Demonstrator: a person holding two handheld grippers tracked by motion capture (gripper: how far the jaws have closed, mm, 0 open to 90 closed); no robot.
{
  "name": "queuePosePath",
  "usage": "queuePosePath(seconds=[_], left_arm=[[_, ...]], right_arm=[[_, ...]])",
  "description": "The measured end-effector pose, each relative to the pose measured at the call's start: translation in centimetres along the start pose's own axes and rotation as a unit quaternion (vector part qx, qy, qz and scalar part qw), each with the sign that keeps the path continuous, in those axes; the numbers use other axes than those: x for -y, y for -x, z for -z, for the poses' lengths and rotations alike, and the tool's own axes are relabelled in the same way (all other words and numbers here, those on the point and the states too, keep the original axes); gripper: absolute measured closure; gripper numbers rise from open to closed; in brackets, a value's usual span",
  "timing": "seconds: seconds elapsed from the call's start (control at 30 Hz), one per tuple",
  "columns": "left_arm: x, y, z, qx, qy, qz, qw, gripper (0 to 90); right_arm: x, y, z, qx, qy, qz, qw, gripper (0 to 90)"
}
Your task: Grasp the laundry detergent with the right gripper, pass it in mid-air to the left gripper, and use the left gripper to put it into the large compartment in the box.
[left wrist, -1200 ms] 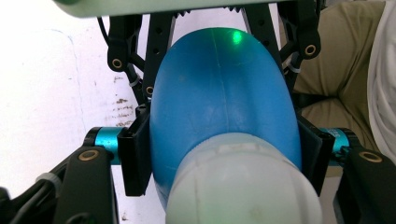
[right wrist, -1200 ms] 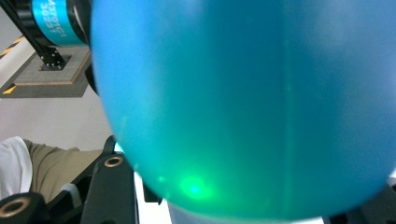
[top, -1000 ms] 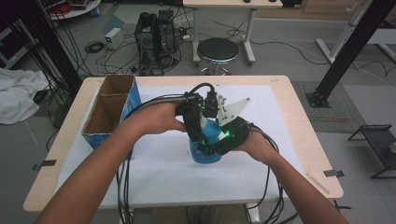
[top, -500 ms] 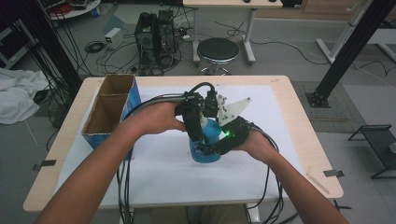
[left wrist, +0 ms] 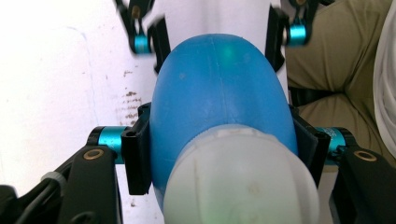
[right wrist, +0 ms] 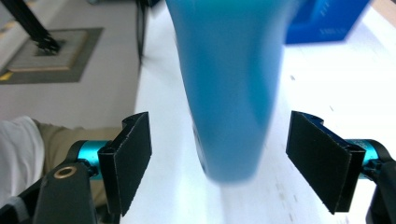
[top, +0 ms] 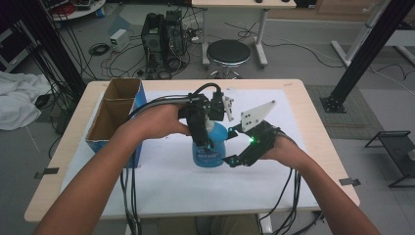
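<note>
High view: my left tongs (top: pixel 204 128) pinch the blue bottle (top: pixel 209 151) upright mid-desk (top: pixel 323 147). Left gripper view: pads (left wrist: pixel 138 156) clamp its shoulder. Right gripper view: my right tongs (right wrist: pixel 224 161) have just been opening, straddling it untouched; single grip may slip.

We're looking past a pale wooden table (top: pixel 313 147) onto grey floor (top: pixel 303 58): a round black stool (top: pixel 229 53), computer towers (top: pixel 164 34), tangled cables (top: pixel 105 49), white cloth (top: pixel 19 100) at left.
</note>
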State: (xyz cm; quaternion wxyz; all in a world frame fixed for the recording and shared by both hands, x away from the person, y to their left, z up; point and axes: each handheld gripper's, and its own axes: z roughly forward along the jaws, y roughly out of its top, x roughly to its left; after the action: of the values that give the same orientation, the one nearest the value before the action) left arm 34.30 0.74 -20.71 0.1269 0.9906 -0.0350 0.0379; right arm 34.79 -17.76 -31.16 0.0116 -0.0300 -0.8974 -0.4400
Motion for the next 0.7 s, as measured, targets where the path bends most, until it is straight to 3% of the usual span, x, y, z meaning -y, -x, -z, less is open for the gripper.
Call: queuePosePath(seconds=[0.03, 0.1, 0.17, 0.27, 0.33, 0.37, 0.4, 0.53, 0.6, 0.7], left_arm=[[0.2, 0.0, 0.1, 0.002, 0.0, 0.003, 1.0, 37.3], [0.5, -0.1, 0.4, -0.003, 0.001, 0.007, 1.0, 37.4], [0.8, -0.2, 0.6, -0.005, 0.002, 0.014, 0.9999, 37.3], [1.3, -0.5, 0.9, -0.011, 0.001, 0.021, 0.9997, 37.4], [1.6, -0.7, 1.0, -0.015, -0.003, 0.027, 0.9995, 37.3], [1.8, -0.7, 1.0, -0.017, -0.006, 0.029, 0.9994, 37.3], [2.0, -0.8, 1.0, -0.015, -0.008, 0.034, 0.9993, 37.3], [2.6, -1.1, 1.3, -0.024, -0.013, 0.044, 0.9987, 37.3], [3.0, -1.4, 1.6, -0.03, -0.011, 0.055, 0.9979, 37.3], [3.6, -1.7, 2.3, -0.038, -0.011, 0.07, 0.9968, 37.3]], right_arm=[[0.2, 0.2, 0.1, 0.006, -0.004, 0.001, 1.0, 21.6], [0.8, 0.1, 0.7, 0.019, -0.019, -0.023, 0.9994, 21.7], [1.3, 0.1, 1.2, 0.039, -0.032, -0.023, 0.9985, 21.6], [2.1, 0.3, 2.2, 0.01, -0.028, -0.014, 0.9995, 21.7], [2.5, 0.1, 2.9, 0.033, -0.043, -0.03, 0.9981, 21.6], [2.6, 0.2, 3.2, 0.044, -0.048, -0.031, 0.9974, 19.4], [2.8, 0.3, 3.3, 0.045, -0.055, -0.039, 0.9967, 1.4], [3.3, 0.5, 4.2, 0.047, -0.08, -0.076, 0.9928, 0.6], [3.7, 0.6, 4.8, 0.055, -0.093, -0.083, 0.9907, 0.6], [4.2, 0.9, 5.4, 0.049, -0.134, -0.1, 0.9848, 0.6]])
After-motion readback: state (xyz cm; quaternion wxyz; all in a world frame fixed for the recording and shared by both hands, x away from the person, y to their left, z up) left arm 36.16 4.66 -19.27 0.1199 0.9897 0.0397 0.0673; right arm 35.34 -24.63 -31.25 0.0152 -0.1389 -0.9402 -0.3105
